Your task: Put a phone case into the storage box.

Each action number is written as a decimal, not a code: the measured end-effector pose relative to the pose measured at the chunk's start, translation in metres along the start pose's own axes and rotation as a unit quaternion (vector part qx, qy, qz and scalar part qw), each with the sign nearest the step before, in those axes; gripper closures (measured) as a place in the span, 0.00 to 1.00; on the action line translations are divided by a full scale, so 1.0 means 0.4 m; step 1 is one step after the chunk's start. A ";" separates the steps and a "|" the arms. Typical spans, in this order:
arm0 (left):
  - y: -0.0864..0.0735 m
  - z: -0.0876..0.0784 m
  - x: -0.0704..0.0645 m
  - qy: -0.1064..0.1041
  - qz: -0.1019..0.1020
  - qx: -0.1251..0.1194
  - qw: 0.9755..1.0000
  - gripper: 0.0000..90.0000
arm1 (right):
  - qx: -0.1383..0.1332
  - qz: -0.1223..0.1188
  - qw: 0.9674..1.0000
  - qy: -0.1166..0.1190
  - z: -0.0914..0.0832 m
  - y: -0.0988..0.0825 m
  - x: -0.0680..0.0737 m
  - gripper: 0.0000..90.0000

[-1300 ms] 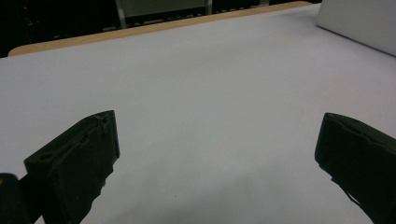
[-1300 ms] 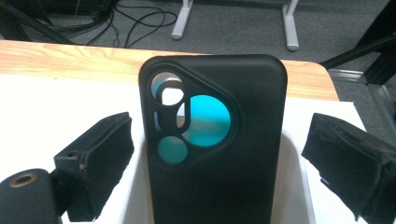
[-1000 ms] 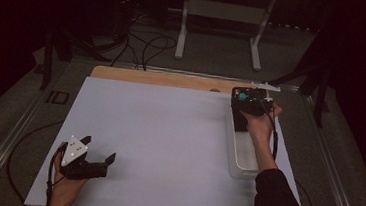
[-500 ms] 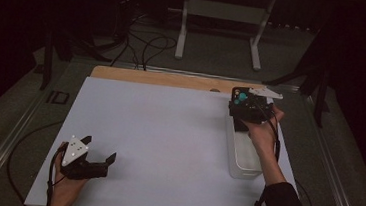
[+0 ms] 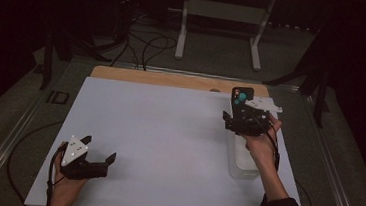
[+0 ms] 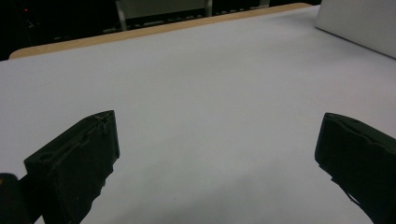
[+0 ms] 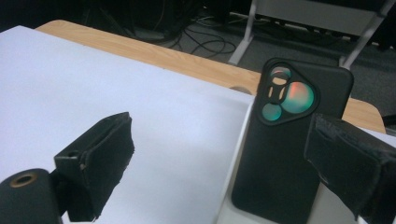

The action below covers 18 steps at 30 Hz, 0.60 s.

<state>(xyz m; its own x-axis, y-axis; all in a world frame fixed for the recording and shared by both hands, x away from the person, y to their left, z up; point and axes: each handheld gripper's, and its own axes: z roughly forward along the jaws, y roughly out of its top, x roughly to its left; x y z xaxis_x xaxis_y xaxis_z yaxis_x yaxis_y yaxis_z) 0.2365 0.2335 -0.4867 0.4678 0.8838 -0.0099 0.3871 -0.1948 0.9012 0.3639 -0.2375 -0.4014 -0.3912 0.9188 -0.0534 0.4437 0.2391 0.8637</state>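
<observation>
A black phone (image 5: 242, 95) (image 7: 286, 140) with a teal and orange camera patch stands upright at the far end of a white tray (image 5: 244, 164) (image 7: 232, 189). My right gripper (image 5: 237, 114) (image 7: 222, 140) hovers just in front of it, open. Its right jaw overlaps the phone's lower right edge and its left jaw is well clear to the left. I cannot tell whether the jaw touches the phone. My left gripper (image 5: 99, 149) (image 6: 217, 144) rests open at the near left of the white sheet (image 5: 168, 132), with nothing between its jaws.
The tray's corner (image 6: 359, 23) shows far off in the left gripper view. A wooden table edge (image 5: 173, 79) runs along the far side of the sheet. Beyond it stand a metal frame (image 5: 224, 11) and floor cables (image 5: 146, 44).
My right hand has shifted a little along the tray and turned leftward behind the standing phone. The left gripper has not moved.
</observation>
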 end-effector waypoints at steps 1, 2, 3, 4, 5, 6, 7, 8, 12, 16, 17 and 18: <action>0.000 0.000 0.000 0.000 0.000 0.000 1.000 0.00 | -0.004 0.001 1.000 0.002 -0.006 -0.003 0.004 0.09; 0.001 -0.001 0.000 -0.001 0.000 0.000 1.000 0.00 | -0.007 0.003 1.000 0.007 -0.012 -0.005 0.008 0.09; 0.001 -0.001 0.000 -0.002 0.000 -0.001 1.000 0.00 | -0.010 0.003 1.000 0.011 -0.018 -0.008 0.011 0.09; 0.002 -0.001 0.000 -0.002 -0.001 -0.002 1.000 0.00 | -0.012 0.002 1.000 0.013 -0.024 -0.012 0.016 0.09; 0.002 -0.001 0.000 -0.003 -0.002 -0.003 1.000 0.00 | -0.015 0.001 1.000 0.016 -0.028 -0.016 0.019 0.09; 0.003 -0.001 0.000 -0.004 -0.003 -0.003 1.000 0.00 | -0.016 0.001 1.000 0.020 -0.032 -0.020 0.023 0.09; 0.003 -0.001 0.000 -0.005 -0.003 -0.003 1.000 0.00 | -0.019 0.001 1.000 0.022 -0.036 -0.025 0.027 0.09; 0.003 -0.001 0.000 -0.006 -0.003 -0.003 1.000 0.00 | -0.022 0.003 0.999 0.025 -0.040 -0.029 0.030 0.09; 0.006 -0.004 0.000 -0.010 -0.003 -0.004 1.000 0.00 | -0.031 0.005 0.999 0.036 -0.054 -0.049 0.039 0.09; 0.009 -0.006 0.000 -0.013 -0.002 -0.004 1.000 0.00 | -0.038 0.006 0.998 0.046 -0.068 -0.069 0.048 0.09; 0.010 -0.006 0.001 -0.014 -0.002 -0.005 1.000 0.00 | -0.038 0.003 0.998 0.050 -0.072 -0.073 0.051 0.09; 0.011 -0.007 0.001 -0.015 -0.002 -0.005 1.000 0.00 | -0.043 0.001 0.998 0.053 -0.076 -0.078 0.054 0.09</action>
<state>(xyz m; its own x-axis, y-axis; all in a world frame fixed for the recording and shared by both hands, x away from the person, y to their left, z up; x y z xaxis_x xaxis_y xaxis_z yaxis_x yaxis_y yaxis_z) 0.2360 0.2342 -0.4817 0.4900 0.8713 -0.0258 0.3802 -0.1870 0.9058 0.3171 -0.2346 -0.4145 -0.4749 0.8800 -0.0032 0.3748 0.2055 0.9040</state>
